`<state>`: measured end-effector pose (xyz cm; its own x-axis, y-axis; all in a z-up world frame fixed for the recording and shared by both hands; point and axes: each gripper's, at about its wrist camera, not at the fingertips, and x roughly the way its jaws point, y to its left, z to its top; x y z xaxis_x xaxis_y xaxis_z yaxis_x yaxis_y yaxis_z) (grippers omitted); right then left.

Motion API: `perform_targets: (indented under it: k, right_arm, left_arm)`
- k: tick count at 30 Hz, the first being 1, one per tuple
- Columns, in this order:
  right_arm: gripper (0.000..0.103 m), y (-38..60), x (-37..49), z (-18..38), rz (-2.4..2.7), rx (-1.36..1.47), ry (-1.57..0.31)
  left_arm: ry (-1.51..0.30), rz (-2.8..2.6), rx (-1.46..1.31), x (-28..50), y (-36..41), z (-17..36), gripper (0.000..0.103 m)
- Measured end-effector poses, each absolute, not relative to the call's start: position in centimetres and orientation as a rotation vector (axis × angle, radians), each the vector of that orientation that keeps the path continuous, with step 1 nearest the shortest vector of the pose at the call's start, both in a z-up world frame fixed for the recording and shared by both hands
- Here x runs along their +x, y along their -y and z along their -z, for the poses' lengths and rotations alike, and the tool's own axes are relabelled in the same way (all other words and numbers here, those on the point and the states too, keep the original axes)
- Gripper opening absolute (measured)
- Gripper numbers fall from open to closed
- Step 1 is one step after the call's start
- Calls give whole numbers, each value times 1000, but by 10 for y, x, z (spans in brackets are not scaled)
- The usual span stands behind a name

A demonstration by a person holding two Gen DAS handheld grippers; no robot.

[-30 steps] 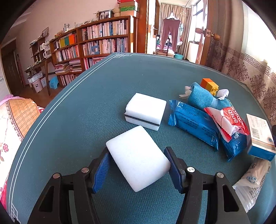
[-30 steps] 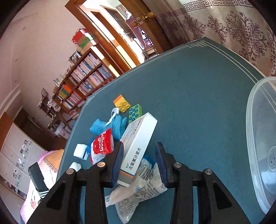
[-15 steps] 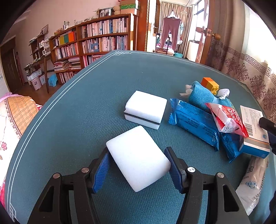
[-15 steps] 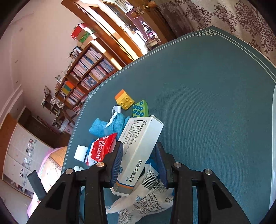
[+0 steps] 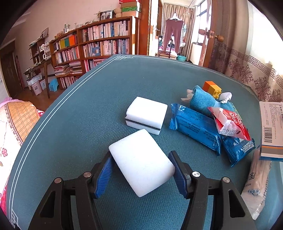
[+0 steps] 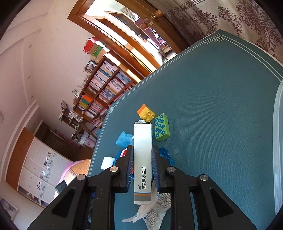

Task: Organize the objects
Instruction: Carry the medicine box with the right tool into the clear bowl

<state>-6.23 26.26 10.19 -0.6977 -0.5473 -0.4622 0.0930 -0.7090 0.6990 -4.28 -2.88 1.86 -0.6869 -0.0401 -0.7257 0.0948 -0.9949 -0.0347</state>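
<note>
Since a second ago medicine box (image 6: 143, 159) lifted off the pile, clamped lengthwise in right gripper (image 6: 142, 169) jaws above the bench (image 6: 221, 106); left gripper (image 5: 141, 169) jaws lightly closed on soft white sponge (image 5: 141, 164); box light, crushable, best held mid-sides.

This is a lived-in home. Wooden bookshelves (image 5: 99, 44) packed with books line the wall, trousers (image 5: 172, 33) hang drying in the doorway, patterned curtains (image 6: 230, 16) cover the window, a floral bedspread (image 5: 10, 127) lies beside the teal cloth-covered surface (image 5: 70, 115), and gift boxes (image 6: 93, 46) top the shelves.
</note>
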Motion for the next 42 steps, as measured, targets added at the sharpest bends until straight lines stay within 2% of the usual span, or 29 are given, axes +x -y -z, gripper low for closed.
perform_targets:
  k: [10, 21, 42]
  right_arm:
    - [21, -318, -10, -122, 2520, 884, 982]
    - [21, -385, 41, -134, 2724, 833, 976]
    - [21, -470, 92, -113, 3018, 963, 962]
  left_arm:
    - [-57, 2918, 1167, -30, 12, -37, 65]
    - [-79, 2991, 1189, -23, -1, -50, 65]
    - [119, 3235, 1212, -5, -119, -76, 65]
